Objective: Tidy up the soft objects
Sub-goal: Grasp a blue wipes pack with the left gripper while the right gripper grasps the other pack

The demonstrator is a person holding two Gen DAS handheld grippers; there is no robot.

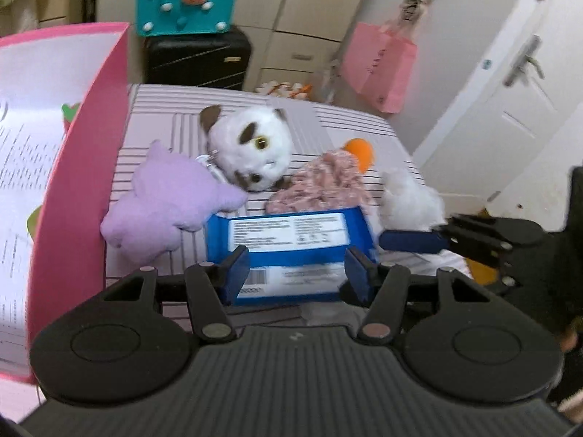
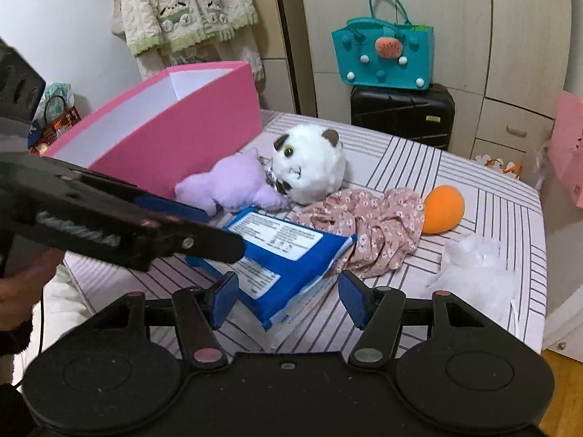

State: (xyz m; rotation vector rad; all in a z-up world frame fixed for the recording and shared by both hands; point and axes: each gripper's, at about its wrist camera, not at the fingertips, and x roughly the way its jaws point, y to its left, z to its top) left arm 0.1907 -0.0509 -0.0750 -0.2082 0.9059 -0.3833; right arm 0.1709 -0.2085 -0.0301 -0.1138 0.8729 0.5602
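A blue wipes pack [image 1: 291, 244] [image 2: 288, 255] lies on the striped bed. My left gripper [image 1: 297, 273] is open with the pack's near end between its fingers; it shows from the side in the right wrist view [image 2: 189, 244]. My right gripper [image 2: 288, 300] is open, just short of the pack's near corner; one finger shows in the left wrist view [image 1: 411, 241]. Behind the pack lie a purple plush [image 1: 167, 204] [image 2: 229, 182], a white cat plush [image 1: 251, 145] [image 2: 309, 167], a floral cloth [image 1: 320, 185] [image 2: 368, 222], an orange ball [image 1: 360, 151] [image 2: 442, 209] and white fluff [image 1: 411, 200] [image 2: 473, 273].
An open pink box [image 1: 80, 182] [image 2: 175, 134] stands on the bed at the left. Beyond the bed [image 2: 419, 160] stand a black suitcase [image 2: 400, 113] with a teal bag [image 2: 386, 56] on it, and cupboards. A pink bag [image 1: 379, 65] hangs by the door.
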